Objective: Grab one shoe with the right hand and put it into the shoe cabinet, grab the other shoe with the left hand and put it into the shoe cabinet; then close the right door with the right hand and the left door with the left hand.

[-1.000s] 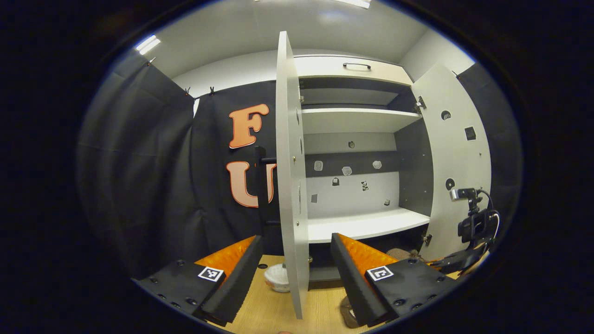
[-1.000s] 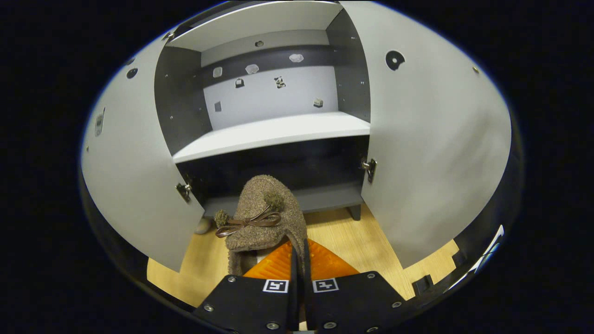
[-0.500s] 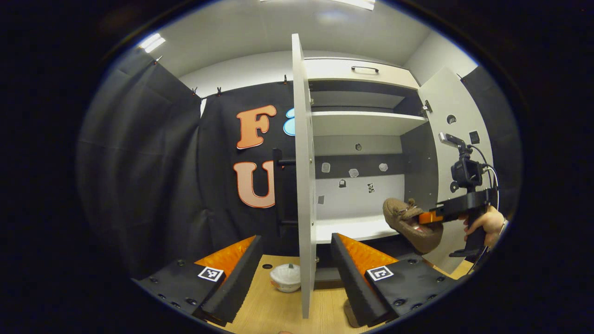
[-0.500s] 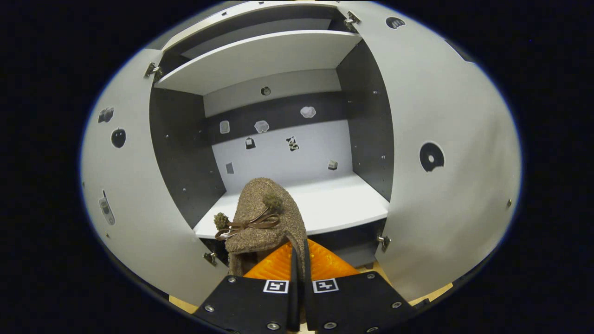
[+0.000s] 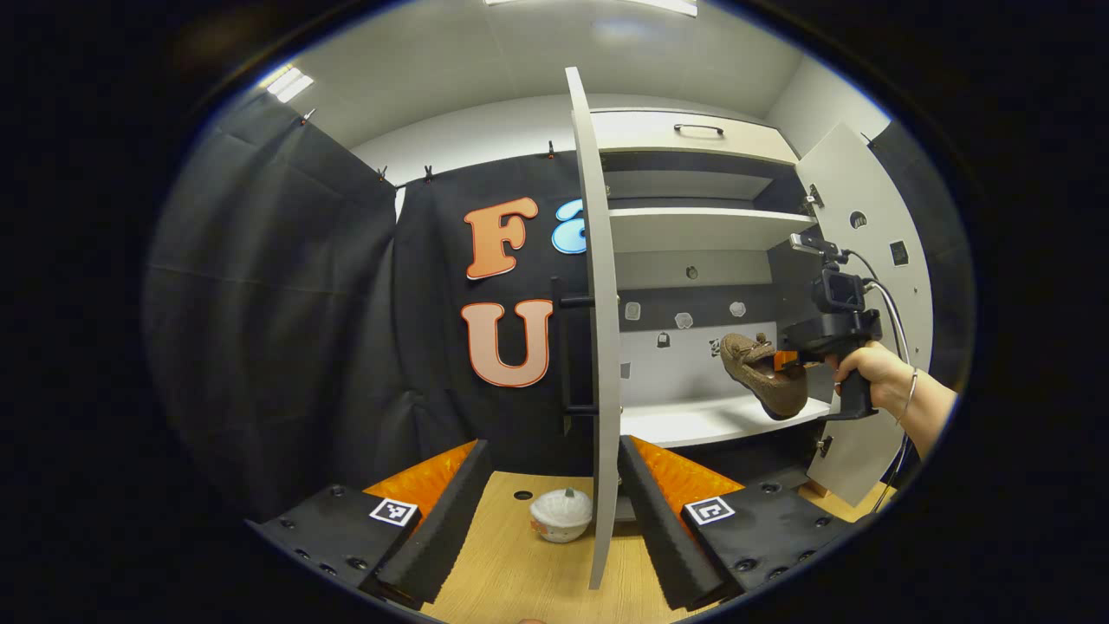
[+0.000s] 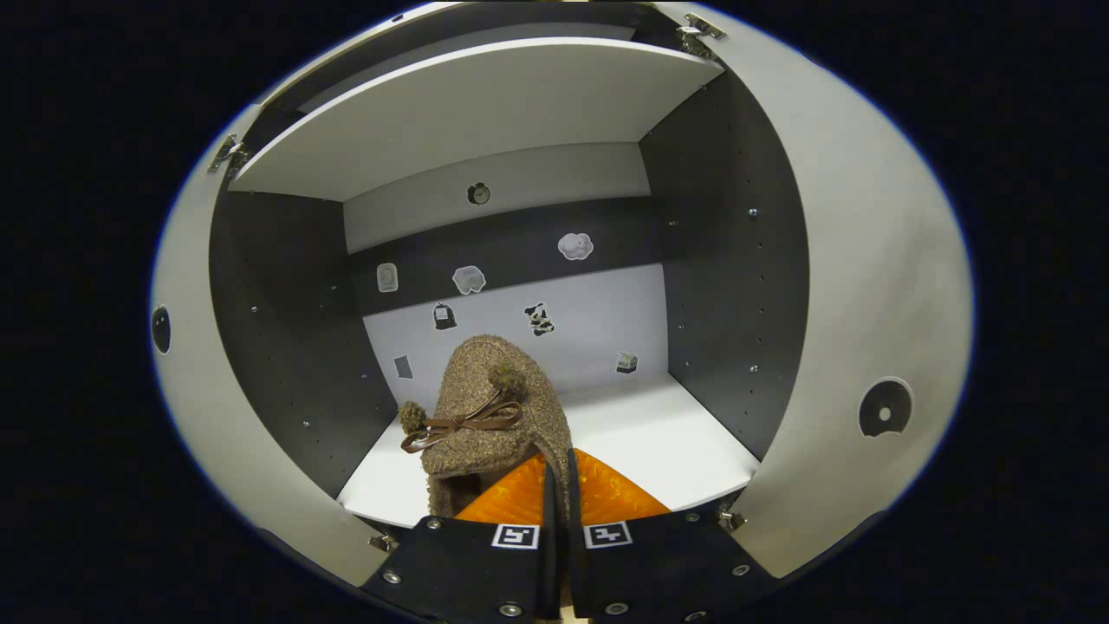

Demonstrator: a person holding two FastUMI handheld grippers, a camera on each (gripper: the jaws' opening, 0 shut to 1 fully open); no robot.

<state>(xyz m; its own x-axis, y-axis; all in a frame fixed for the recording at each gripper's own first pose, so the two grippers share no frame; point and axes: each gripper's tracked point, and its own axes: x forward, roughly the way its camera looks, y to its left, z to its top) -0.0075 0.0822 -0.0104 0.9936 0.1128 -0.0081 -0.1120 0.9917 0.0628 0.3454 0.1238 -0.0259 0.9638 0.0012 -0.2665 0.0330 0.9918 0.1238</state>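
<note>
Raised since a second ago, the right hand-held gripper (image 6: 559,485) pinches the brown slipper (image 6: 489,416) by its heel rim, toe forward over the cabinet's white shelf (image 6: 658,433); the left hand-held gripper (image 5: 546,485) gapes empty

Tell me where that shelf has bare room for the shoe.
The white shelf lies bare from the dark side walls back to the stickered rear panel. The right gripper holds the shoe over its front left part. Both doors stand wide, so entry looks open.
</note>
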